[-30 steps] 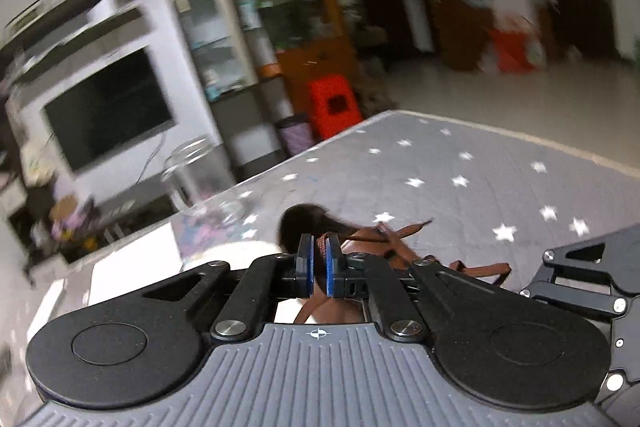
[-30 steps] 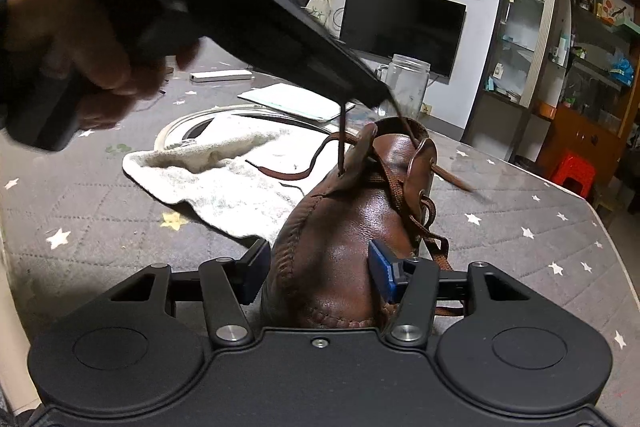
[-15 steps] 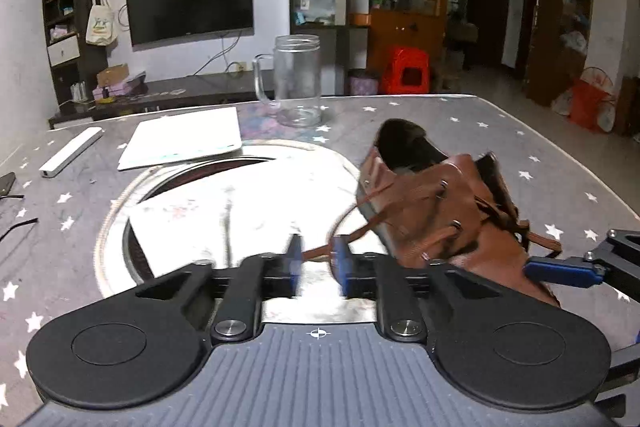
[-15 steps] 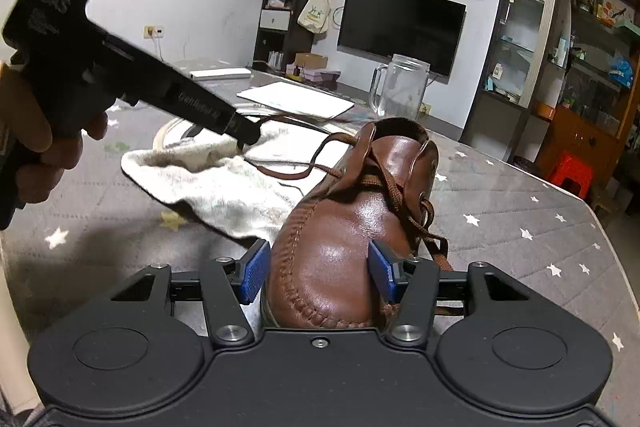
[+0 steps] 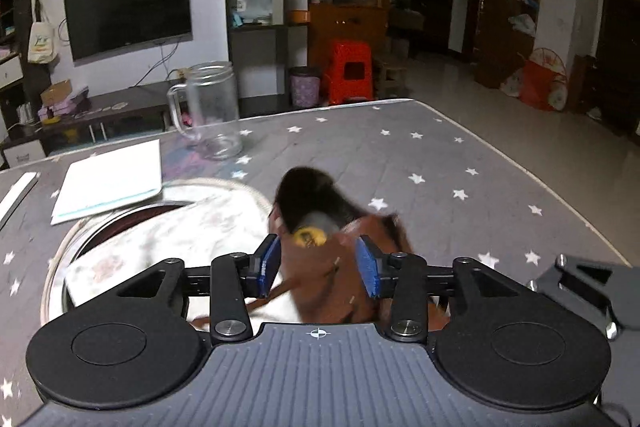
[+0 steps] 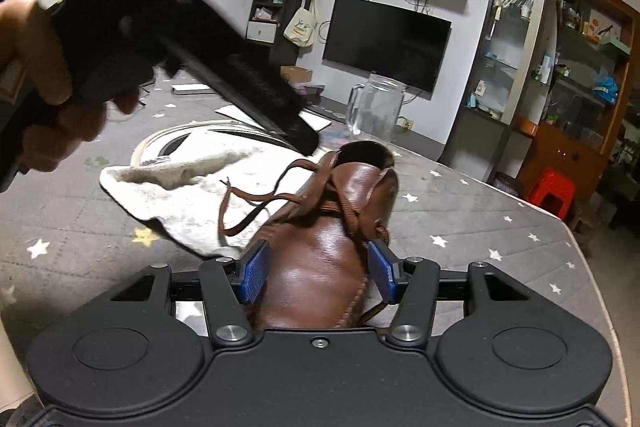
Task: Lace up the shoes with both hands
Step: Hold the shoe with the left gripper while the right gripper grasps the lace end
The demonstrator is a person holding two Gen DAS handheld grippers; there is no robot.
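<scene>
The brown shoe (image 6: 320, 259) sits on the star-patterned counter (image 6: 480, 227), toe clamped in the right gripper's (image 6: 318, 269) jaws. The left gripper (image 5: 318, 263) has just been opening its jaws — they seem released, the blurred shoe between them — with the lace (image 6: 240, 203) trailing over a white towel (image 6: 188, 187).

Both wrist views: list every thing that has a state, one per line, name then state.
left gripper: jaws have just been opening, nothing pinched.
right gripper: closed on the toe of the shoe.
brown shoe: upright on the table, half laced.
lace: loose, free end lying on the towel.
white towel: spread out, rumpled.
glass jar: upright, empty, no lid.
television: off.
</scene>
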